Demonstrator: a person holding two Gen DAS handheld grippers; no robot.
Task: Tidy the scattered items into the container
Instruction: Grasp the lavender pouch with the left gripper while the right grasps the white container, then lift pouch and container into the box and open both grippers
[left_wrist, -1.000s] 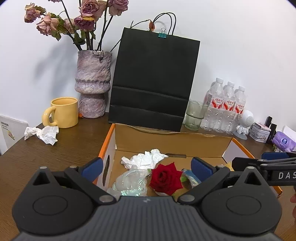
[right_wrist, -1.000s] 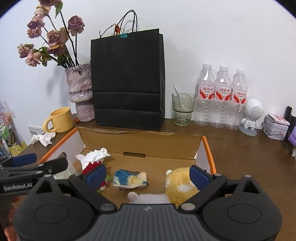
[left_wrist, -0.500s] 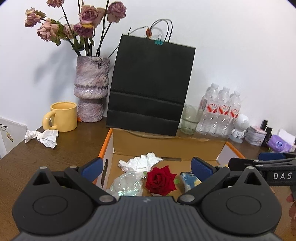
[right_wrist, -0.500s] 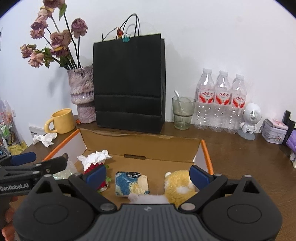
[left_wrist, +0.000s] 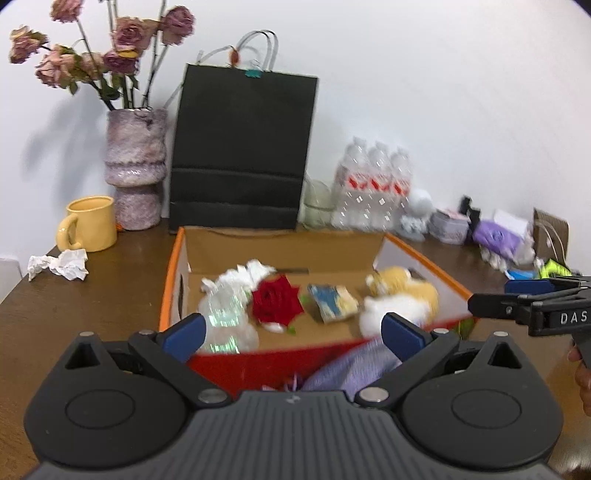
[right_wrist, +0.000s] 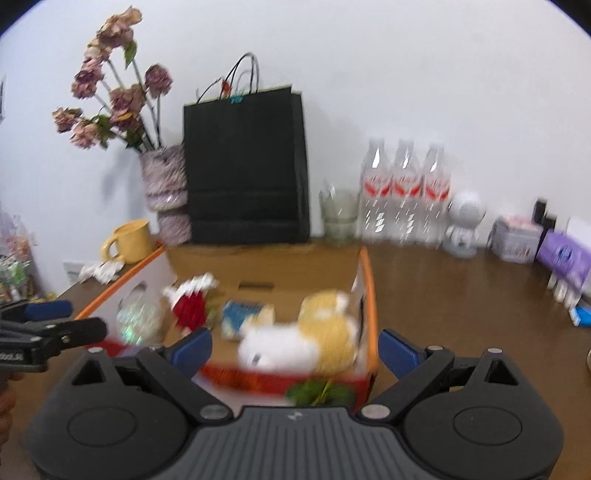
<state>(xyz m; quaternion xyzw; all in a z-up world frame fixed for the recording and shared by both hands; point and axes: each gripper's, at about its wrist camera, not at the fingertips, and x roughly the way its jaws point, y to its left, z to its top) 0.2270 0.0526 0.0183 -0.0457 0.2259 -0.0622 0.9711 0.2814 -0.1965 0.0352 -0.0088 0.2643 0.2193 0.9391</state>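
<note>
Both wrist cameras have pulled back and risen over the last second, so the near red wall of the cardboard box (left_wrist: 280, 363) now shows where before only its floor was seen, and both views are blurred by motion. Left gripper (left_wrist: 291, 332) hangs at the box's 6 o'clock side, jaws spread wide, gripping nothing. Right gripper (right_wrist: 293, 347) hangs over the near right corner, also spread wide and empty. Inside the box lie a crumpled white tissue (left_wrist: 245, 273), a clear plastic wrapper (left_wrist: 225, 317), a red rose (left_wrist: 277, 302), a blue and yellow packet (left_wrist: 332, 302) and a yellow and white plush toy (right_wrist: 314, 336). Outside it, a lilac cloth item (left_wrist: 354, 369) sits just below the near wall at 6 o'clock, a green leafy sprig (right_wrist: 319, 393) lies against the near right corner, and a second crumpled tissue (left_wrist: 59, 262) rests on the table (left_wrist: 92, 306) at about 10 o'clock, beside the yellow mug (left_wrist: 88, 229). Judging from this, these three remain to be gathered. Likely trouble: reaching for the far tissue could knock the mug or the vase of dried flowers (left_wrist: 135, 166); a hasty swing could catch the box wall and shove it; the soft cloth may slip from a shallow pinch.
</note>
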